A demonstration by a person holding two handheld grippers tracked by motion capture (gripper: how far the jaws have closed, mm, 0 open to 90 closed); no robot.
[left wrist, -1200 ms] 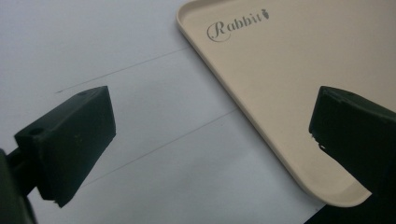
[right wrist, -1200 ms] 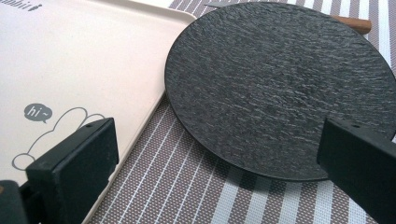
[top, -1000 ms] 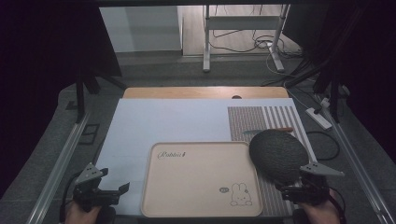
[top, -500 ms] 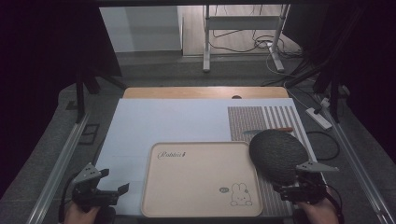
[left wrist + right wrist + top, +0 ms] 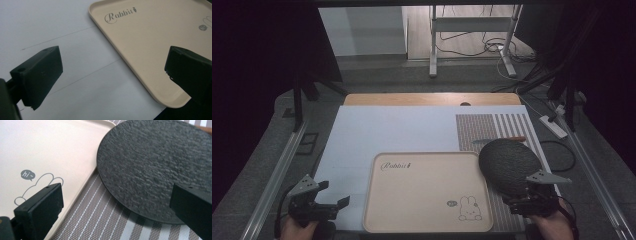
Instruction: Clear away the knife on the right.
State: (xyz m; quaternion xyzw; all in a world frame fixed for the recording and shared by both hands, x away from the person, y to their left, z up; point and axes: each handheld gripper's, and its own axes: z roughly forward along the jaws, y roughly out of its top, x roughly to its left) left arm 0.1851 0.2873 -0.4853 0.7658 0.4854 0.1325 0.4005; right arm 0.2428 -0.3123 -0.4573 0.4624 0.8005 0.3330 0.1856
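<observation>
a round black plate with a rough, slate-like surface (image 5: 509, 164) lies on a grey striped cloth placemat (image 5: 492, 127), its edge just over the right rim of a cream rectangular plastic tray printed with a rabbit (image 5: 384, 220). the right gripper (image 5: 532, 200) sits at the plate's near edge, jaws spread wide with nothing between them, likely lined up to take it. the left gripper (image 5: 324, 206), also spread and empty, waits over the pale blue table cover (image 5: 402, 130) beside the tray's left edge, probably to steady it.
</observation>
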